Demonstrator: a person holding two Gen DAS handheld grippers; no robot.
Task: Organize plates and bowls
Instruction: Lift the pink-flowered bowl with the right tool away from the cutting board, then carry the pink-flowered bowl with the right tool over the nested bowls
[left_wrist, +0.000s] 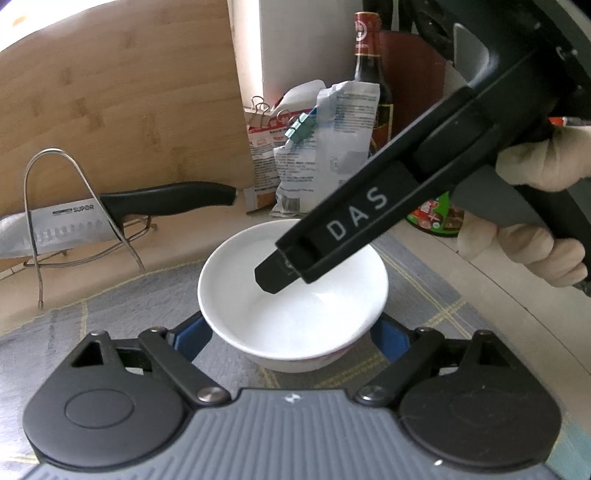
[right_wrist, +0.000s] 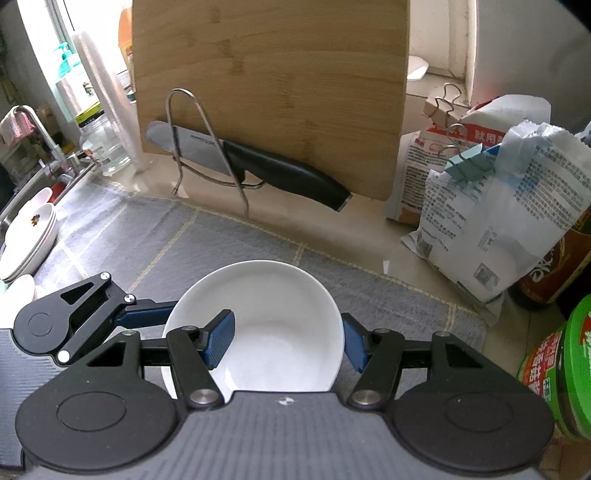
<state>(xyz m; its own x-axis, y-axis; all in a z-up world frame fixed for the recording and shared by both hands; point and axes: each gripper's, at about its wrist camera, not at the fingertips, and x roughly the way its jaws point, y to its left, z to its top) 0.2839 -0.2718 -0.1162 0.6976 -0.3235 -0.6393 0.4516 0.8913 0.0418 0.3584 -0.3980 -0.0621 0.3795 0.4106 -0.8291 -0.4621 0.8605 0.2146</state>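
A white bowl (left_wrist: 291, 295) (right_wrist: 266, 328) stands on a grey checked mat (left_wrist: 110, 332) (right_wrist: 155, 240). My left gripper (left_wrist: 291, 343) is open, its blue pads (left_wrist: 192, 341) on either side of the bowl's outer wall. My right gripper (right_wrist: 288, 341) is open too: one blue pad (right_wrist: 221, 341) is inside the bowl, the other outside its right wall. In the left wrist view the right gripper's black finger (left_wrist: 280, 273) dips into the bowl. A stack of white plates (right_wrist: 31, 243) sits at the far left.
A knife (right_wrist: 258, 170) (left_wrist: 110, 218) rests in a wire stand against an upright bamboo board (right_wrist: 269, 85). Clipped bags (right_wrist: 498, 214), a dark bottle (left_wrist: 369, 66) and a green-lidded jar (right_wrist: 561, 369) stand at the right. A sink tap (right_wrist: 40, 136) is at the far left.
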